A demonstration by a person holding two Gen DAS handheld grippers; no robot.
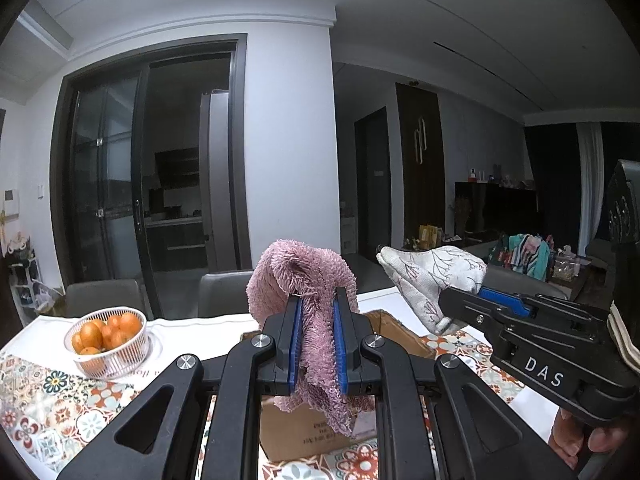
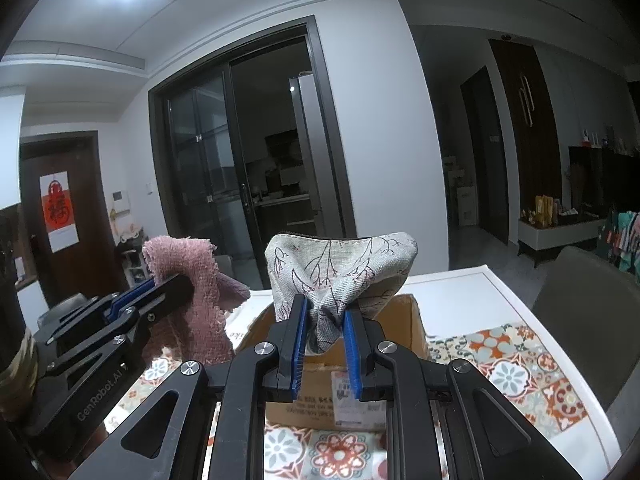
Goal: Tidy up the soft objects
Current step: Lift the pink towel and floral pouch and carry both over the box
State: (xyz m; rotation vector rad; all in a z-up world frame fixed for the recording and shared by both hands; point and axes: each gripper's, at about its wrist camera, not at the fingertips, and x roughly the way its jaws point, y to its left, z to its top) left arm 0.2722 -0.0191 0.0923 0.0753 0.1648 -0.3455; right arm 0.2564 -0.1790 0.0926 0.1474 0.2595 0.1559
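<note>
My left gripper (image 1: 317, 300) is shut on a fuzzy pink cloth (image 1: 296, 272), which hangs between the blue pads above a cardboard box (image 1: 304, 432). My right gripper (image 2: 327, 312) is shut on a grey fabric pouch with a branch print (image 2: 340, 268), held above the same box (image 2: 404, 320). In the left wrist view the right gripper (image 1: 464, 300) holds the pouch (image 1: 432, 276) to the right of the cloth. In the right wrist view the left gripper (image 2: 176, 284) holds the pink cloth (image 2: 188, 292) to the left of the pouch.
The box stands on a white table (image 2: 512, 296) with a patterned tile runner (image 1: 44, 408). A white mesh basket of oranges (image 1: 108, 336) sits at the left. Grey chairs (image 1: 224, 292) stand along the far side and one (image 2: 588, 292) at the right.
</note>
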